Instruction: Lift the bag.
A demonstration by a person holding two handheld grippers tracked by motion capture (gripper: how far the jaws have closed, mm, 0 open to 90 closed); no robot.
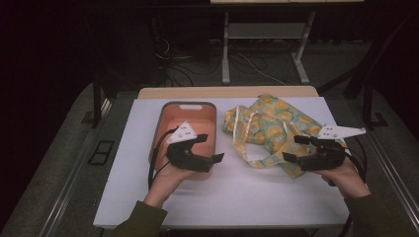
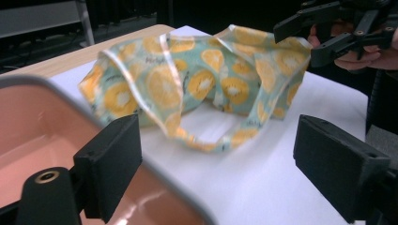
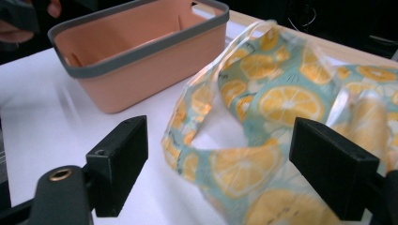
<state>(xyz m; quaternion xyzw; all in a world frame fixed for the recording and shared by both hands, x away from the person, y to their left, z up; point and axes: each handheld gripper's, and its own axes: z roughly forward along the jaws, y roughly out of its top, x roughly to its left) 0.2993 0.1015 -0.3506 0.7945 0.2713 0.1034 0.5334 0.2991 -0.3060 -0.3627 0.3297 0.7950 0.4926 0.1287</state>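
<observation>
A person's two hand-held grippers hover over a white desk (image 1: 148, 197), where one crumpled cloth bag printed with orange slices on pale green (image 1: 269, 131) lies toward the far right corner and one empty salmon-pink plastic bin with a grey rim (image 1: 165, 116) sits just left of it, near the far edge. The right gripper (image 1: 295, 148) hangs at the bag's near right side, its fingers (image 3: 123, 161) released and spread wide, the fabric lying between and beyond them but not pinched. The left gripper (image 1: 210, 148) floats above the bin's near right corner, fingers (image 2: 115, 161) likewise released and holding nothing; from it the bag lies ahead and across the bare desk, well apart. The bag's long axis runs roughly from the far edge toward the near right, its looped handles (image 2: 206, 140) trailing toward the desk's middle. The right gripper is clearly the nearer, and any pickup would seem to fall to it first.
</observation>
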